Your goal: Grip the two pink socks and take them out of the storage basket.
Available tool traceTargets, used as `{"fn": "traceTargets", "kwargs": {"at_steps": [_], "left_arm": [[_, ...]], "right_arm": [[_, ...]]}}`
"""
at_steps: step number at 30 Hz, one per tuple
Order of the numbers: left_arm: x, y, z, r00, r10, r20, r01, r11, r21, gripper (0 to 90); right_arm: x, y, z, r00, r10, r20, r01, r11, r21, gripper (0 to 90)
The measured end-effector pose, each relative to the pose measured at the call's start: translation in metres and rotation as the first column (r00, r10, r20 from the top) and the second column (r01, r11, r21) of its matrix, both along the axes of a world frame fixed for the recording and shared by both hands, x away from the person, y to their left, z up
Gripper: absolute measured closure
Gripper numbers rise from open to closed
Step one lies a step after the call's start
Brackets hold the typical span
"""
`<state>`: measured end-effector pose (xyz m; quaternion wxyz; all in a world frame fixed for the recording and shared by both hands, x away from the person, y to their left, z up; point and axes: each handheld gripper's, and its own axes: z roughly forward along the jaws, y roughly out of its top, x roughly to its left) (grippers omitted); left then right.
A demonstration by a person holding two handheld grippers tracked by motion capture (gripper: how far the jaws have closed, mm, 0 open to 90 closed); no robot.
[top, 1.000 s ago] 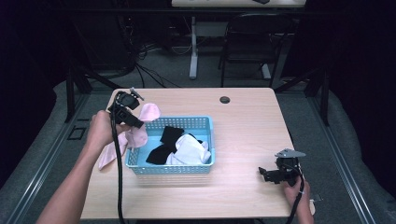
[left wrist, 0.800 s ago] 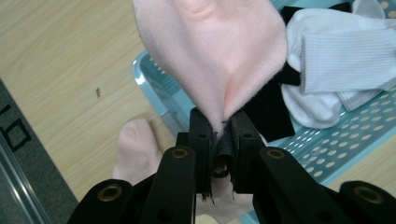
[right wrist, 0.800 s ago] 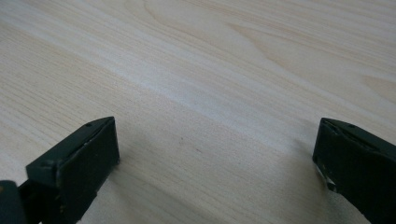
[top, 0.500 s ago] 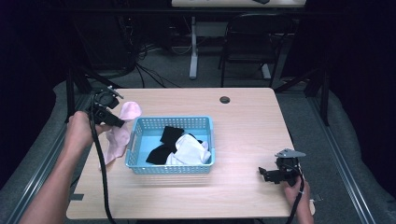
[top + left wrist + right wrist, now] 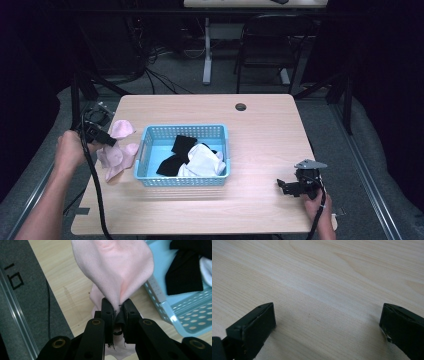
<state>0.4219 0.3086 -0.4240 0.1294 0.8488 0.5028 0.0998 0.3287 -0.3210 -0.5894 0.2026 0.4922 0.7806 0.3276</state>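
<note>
Pink sock (image 5: 117, 267) is pinched tight between the jaws of the left gripper (image 5: 117, 305), hanging just off the left side of the blue basket (image 5: 145, 150), over the wooden table (image 5: 260, 120). In the high view the same gripper (image 5: 102, 139) sits at the table's left edge, with pink fabric draped around it. A second pink piece (image 5: 116, 161) looks like it's lying on the wood right below, but I can't tell if it's a separate sock or part of the same one.

So the pink stuff is out of the basket. Inside there's a black sock (image 5: 181, 145), another dark piece and a white one (image 5: 204, 161), so I'd guess the sorting is maybe a third done.

Right gripper (image 5: 290, 187) is parked near the table's front right corner, jaws spread wide over bare wood, holding nothing.
</note>
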Motion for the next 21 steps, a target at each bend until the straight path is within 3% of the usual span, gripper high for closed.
{"fn": "traceTargets", "kwargs": {"at_steps": [6, 16, 21], "left_arm": [[0.003, 0.009, -0.032, 0.9977, 0.035, -0.058, -0.036, 0.9994, -0.003, 82.0], [0.013, 0.013, -0.083, 0.9867, 0.073, -0.145, -0.074, 0.9972, -0.002, 81.8], [0.017, 0.013, -0.096, 0.9839, 0.095, -0.151, -0.1, 0.9948, -0.022, 81.0]], "right_arm": [[0.0, 0.0, 0.0, 1.0, 0.001, -0.001, -0.001, 1.0, -0.001, 0.0], [0.0, 0.0, 0.0, 1.0, 0.001, -0.001, -0.001, 1.0, -0.001, 0.0], [0.0, 0.0, 0.0, 1.0, 0.0, -0.001, 0.0, 1.0, -0.002, 0.1]]}}
